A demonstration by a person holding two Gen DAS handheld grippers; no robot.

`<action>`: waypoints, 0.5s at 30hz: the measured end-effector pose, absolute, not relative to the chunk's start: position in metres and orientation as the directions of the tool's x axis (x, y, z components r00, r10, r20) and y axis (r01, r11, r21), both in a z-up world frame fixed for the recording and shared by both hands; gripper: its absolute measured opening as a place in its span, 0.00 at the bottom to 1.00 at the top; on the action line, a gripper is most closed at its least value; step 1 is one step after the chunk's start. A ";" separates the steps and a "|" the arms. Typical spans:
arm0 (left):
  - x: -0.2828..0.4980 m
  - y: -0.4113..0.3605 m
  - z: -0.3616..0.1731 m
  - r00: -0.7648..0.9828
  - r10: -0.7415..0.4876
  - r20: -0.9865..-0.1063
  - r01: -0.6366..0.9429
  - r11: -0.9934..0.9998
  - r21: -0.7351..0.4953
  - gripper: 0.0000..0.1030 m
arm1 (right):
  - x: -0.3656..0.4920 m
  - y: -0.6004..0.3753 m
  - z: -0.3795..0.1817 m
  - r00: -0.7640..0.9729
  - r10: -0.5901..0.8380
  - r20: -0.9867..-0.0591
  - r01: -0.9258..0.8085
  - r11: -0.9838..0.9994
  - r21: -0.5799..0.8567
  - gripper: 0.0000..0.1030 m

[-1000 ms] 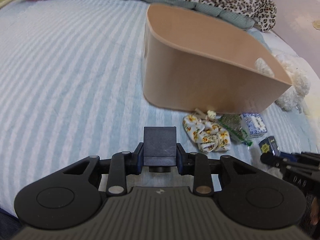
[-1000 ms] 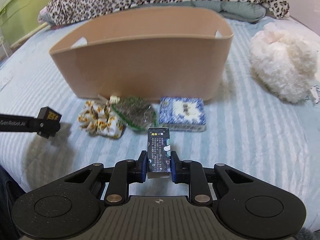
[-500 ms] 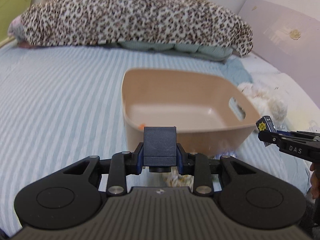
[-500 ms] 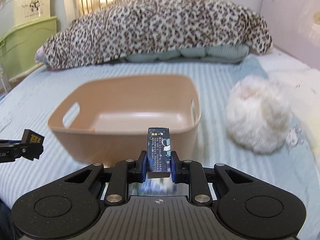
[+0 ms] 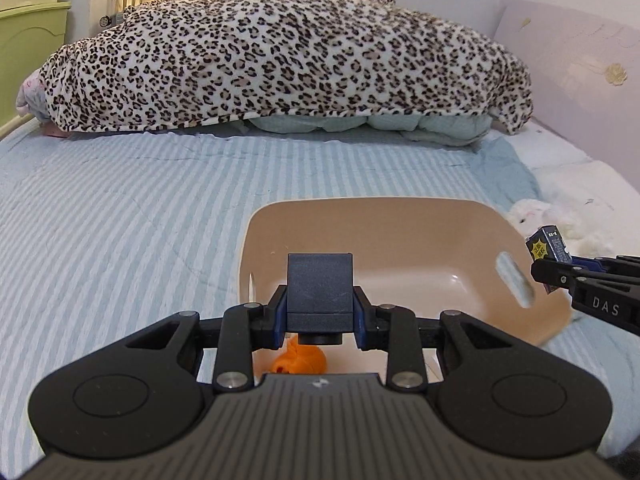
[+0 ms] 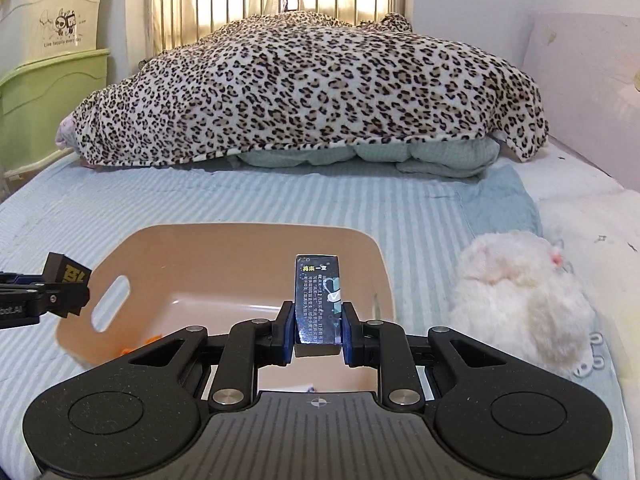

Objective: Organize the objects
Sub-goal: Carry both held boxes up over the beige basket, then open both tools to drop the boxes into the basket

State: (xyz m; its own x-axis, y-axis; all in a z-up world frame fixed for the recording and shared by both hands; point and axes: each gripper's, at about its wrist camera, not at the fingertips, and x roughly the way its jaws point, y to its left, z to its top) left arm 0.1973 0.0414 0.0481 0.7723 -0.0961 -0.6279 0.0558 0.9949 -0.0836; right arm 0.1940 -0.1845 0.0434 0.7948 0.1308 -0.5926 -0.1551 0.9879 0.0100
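A tan plastic basket (image 5: pixel 400 216) with handle slots sits on the striped bed; it also shows in the right wrist view (image 6: pixel 256 236). My left gripper (image 5: pixel 320 312) is shut on a plain dark box (image 5: pixel 320 280), held above the basket's near left part. My right gripper (image 6: pixel 318 332) is shut on a small dark printed box (image 6: pixel 318 296), held above the basket's near right part. An orange object (image 5: pixel 300 360) lies inside the basket below the left gripper. Each gripper shows at the edge of the other's view.
A white fluffy toy (image 6: pixel 520 304) lies right of the basket. A leopard-print blanket (image 5: pixel 280 52) over pale green bedding covers the far end of the bed. Green and cream storage bins (image 6: pixel 48 80) stand at the far left.
Both grippers rose from bed level beside the basket and moved over it with their boxes. The loose items in front of the basket have dropped out of view.
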 end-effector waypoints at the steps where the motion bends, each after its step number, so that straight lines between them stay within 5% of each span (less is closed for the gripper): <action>1: 0.203 0.040 0.045 0.768 -0.089 -0.634 0.053 0.996 -0.075 0.32 | 0.200 -0.183 0.041 0.790 0.129 -0.599 -0.157 0.988 0.006 0.21; 14: 0.230 0.026 -0.003 0.667 -0.045 -0.744 0.068 0.998 0.000 0.33 | 0.228 -0.165 -0.002 0.693 0.100 -0.714 -0.178 0.983 -0.035 0.21; 15: 0.229 0.026 -0.001 0.664 -0.058 -0.745 0.072 0.997 -0.014 0.33 | 0.227 -0.166 -0.003 0.691 0.102 -0.716 -0.181 0.983 -0.035 0.32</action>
